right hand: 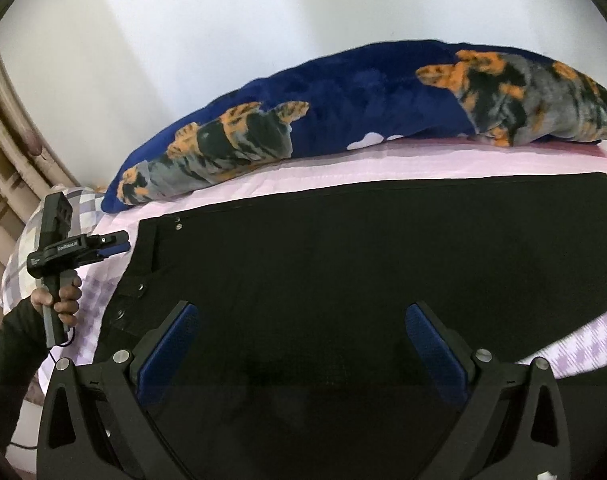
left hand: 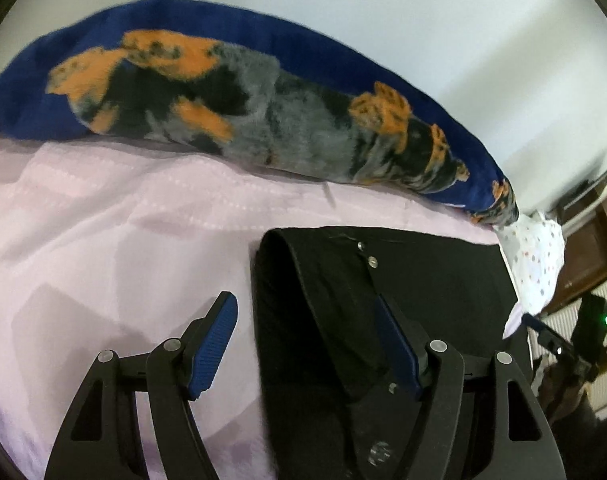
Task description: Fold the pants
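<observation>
Both claws gape over black pants (right hand: pixel 363 260) edging pink bedsheet (left hand: pixel 115 220).

1. Left wrist cam sits close over the waistband end of the black pants (left hand: pixel 403 280), angled down toward the wall.
2. Right wrist cam looks down across them from the near bed edge.
3. Both catch the blue blanket (left hand: pixel 263 120).
</observation>
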`<state>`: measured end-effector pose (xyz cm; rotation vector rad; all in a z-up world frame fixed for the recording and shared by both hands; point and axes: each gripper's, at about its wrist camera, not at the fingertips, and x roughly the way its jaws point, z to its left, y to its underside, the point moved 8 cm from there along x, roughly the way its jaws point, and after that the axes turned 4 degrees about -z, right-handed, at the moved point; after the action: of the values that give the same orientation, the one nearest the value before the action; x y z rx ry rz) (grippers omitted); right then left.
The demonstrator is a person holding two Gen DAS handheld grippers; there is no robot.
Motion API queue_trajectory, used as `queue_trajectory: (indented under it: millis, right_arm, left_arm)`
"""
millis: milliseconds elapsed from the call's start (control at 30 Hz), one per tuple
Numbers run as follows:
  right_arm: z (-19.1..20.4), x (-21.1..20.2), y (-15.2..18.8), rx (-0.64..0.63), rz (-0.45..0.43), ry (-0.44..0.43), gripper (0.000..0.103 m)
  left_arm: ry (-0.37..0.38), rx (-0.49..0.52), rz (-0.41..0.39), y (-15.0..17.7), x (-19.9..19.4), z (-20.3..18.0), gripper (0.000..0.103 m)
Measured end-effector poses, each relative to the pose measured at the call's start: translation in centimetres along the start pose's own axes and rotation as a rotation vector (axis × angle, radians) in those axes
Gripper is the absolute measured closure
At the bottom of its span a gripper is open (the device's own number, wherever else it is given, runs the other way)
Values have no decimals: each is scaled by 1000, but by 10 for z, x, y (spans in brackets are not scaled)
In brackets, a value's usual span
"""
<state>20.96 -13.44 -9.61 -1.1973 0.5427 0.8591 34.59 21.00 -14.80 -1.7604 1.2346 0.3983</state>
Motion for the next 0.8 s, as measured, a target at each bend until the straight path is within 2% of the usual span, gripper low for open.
queue_trajectory:
  millis: [67, 267, 333, 400, 433, 500, 533, 667, 800]
  right_arm:
    - [-1, 10, -4, -5, 7, 8, 0]
    - [-1, 30, -16, -48, 8, 25, 0]
    - [-1, 37, -21, -60, 7, 26, 0]
    - [1, 42, -26, -75, 6, 23, 0]
    - [1, 44, -29, -85, -1, 22, 0]
    - [3, 48, -35, -96, -8, 12, 0]
    - [4, 49, -37, -102, -10, 6, 0]
    - [5, 58, -42, -139, 2, -10, 0]
    - [7, 67, -53, -245, 28, -32, 0]
  left_arm:
    - [16, 17, 21, -3, 10, 3, 32]
    - [125, 66, 57, -12, 24, -3, 34]
    - [155, 68, 80, -13, 28, -7, 39]
    - [199, 64, 108, -10, 31, -12, 55]
    - [218, 62, 107, -8, 30, -13, 57]
    - [218, 63, 100, -8, 28, -11, 68]
    - [226, 54, 95, -8, 27, -10, 69]
    - [183, 18, 86, -13, 34, -1, 70]
    - [161, -4, 84, -21, 43, -5, 70]
